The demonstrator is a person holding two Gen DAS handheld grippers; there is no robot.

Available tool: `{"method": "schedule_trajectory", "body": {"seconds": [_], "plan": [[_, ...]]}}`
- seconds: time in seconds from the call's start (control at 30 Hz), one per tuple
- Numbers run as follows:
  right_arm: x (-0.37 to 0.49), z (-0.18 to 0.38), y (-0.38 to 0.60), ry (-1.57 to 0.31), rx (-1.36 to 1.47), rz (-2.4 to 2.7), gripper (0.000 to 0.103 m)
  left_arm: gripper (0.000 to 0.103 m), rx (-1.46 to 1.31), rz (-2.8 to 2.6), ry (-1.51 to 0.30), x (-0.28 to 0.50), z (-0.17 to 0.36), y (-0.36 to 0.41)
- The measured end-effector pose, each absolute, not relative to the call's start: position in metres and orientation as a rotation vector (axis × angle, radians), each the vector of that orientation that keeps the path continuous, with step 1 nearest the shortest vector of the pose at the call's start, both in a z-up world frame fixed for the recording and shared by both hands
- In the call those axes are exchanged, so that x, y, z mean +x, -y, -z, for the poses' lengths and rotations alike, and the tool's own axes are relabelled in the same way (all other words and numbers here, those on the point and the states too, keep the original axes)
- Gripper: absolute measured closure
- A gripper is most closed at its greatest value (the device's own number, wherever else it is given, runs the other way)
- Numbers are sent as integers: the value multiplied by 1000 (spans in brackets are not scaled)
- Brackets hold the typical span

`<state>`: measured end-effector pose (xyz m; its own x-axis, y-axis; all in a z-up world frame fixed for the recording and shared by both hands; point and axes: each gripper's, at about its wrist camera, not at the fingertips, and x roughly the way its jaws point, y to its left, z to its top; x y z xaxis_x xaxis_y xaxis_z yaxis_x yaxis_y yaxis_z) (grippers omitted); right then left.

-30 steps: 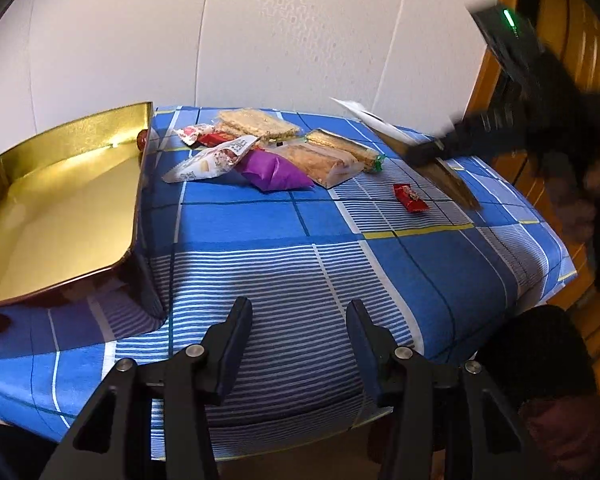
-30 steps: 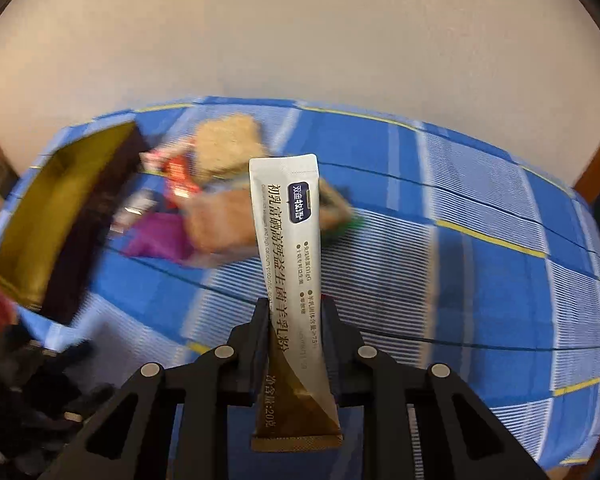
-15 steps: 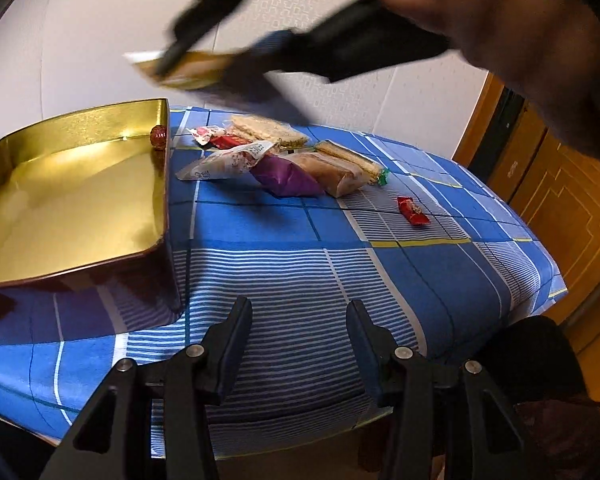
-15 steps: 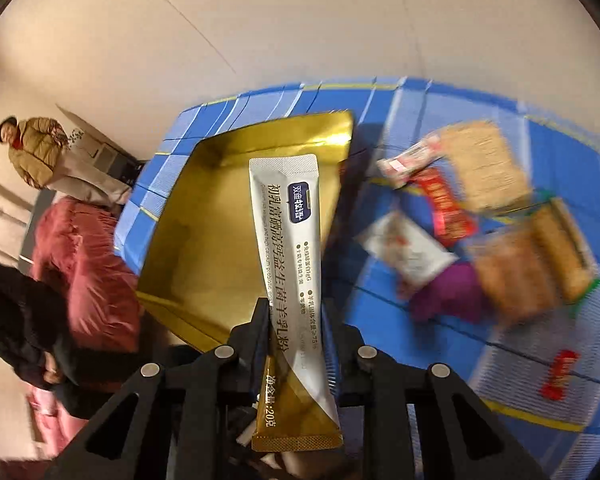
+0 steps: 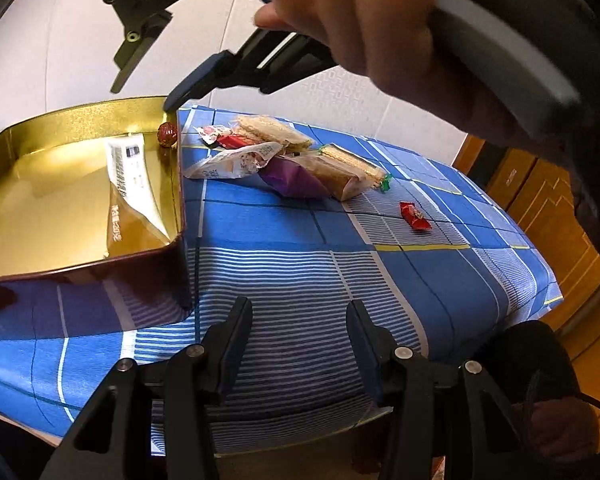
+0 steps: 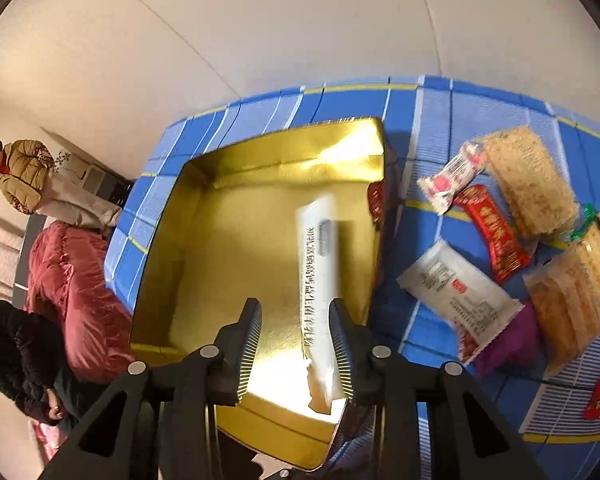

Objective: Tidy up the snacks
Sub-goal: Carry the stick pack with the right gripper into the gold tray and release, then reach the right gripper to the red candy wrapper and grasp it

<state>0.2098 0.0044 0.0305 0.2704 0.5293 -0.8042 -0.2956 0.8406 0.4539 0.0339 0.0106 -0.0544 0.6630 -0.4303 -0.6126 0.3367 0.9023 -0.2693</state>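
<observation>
Right claw (image 6: 296, 344) opening, sachet (image 6: 318, 264) loose between jaws, dropping into tin (image 6: 172, 280) at frame centre. Left claw (image 5: 296, 340) half open, empty. Risk: sachet catching tin rim, tipping onto desk (image 5: 300, 272).

A blue checked tablecloth (image 5: 300, 280) fills mid-frame; wooden cabinet (image 5: 540, 200) at right; a bystander (image 6: 24, 176) stands upper left

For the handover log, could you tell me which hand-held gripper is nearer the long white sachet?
Right. The right hand-held gripper is opening directly above the long white sachet; the left hand-held gripper stays over the tablecloth.
</observation>
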Motion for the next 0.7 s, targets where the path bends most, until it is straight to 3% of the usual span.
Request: {"method": "schedule_trajectory", "body": {"seconds": [0.33,0.7], "plan": [[181,-42,38,-1012,148,-507,68,53,-121,426,-723,33,55,-10],[122,-23,159,-899,142,-231,68,53,-123,412,-731,34,54,-8]]}}
